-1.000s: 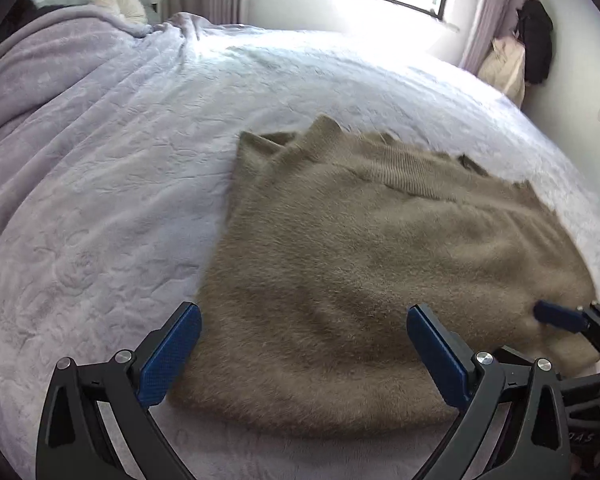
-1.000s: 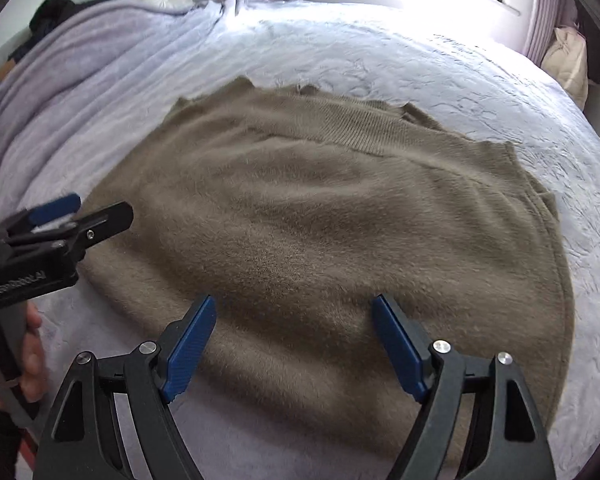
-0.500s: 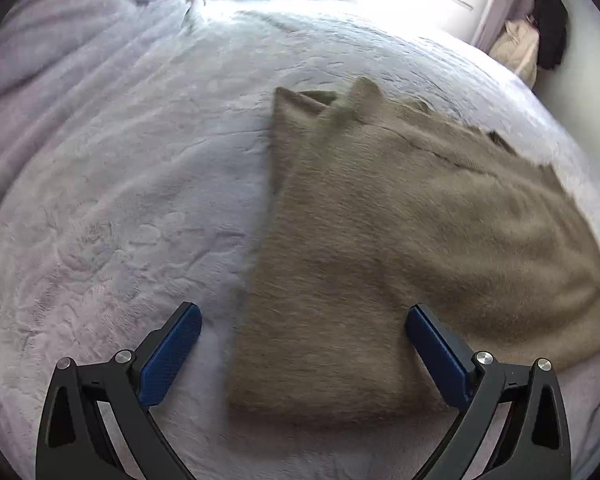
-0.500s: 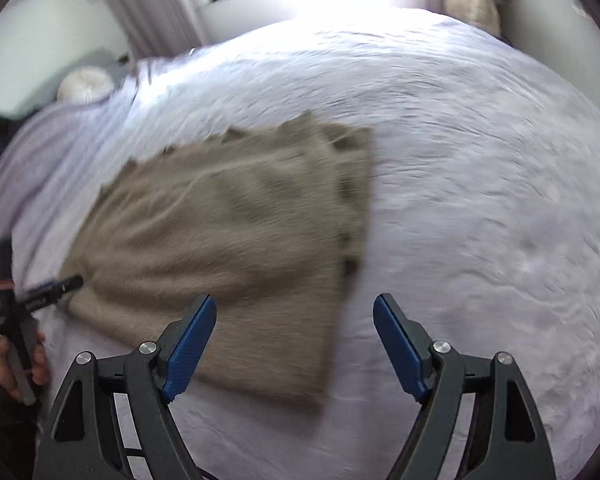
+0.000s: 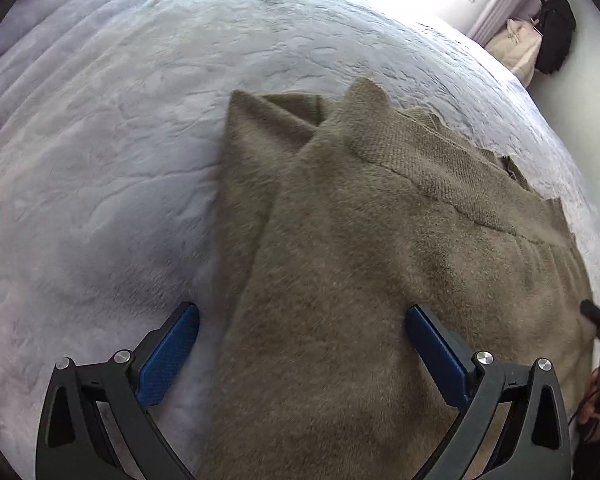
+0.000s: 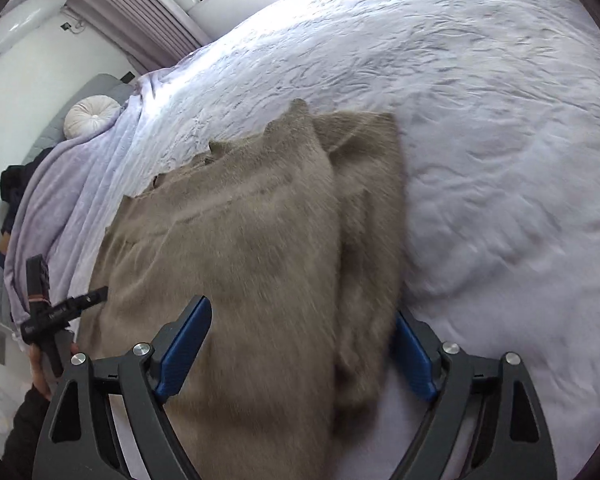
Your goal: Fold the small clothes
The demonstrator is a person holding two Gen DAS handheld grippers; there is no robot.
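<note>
The olive-brown fuzzy knit sweater (image 5: 360,264) lies flat on the bed (image 5: 100,140); my left claw (image 5: 300,352) and right claw (image 6: 300,344) straddle its opposite near corners.

so there's a big bed with a pale lavender textured blanket (image 5: 120,160), a round white tufted cushion (image 6: 90,115) up by the grey headboard (image 6: 96,88), and a black bag (image 5: 554,40) hanging beside a cream one (image 5: 520,46)

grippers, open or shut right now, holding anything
left gripper: open, holding nothing, over the sweater.
right gripper: open, holding nothing.
</note>
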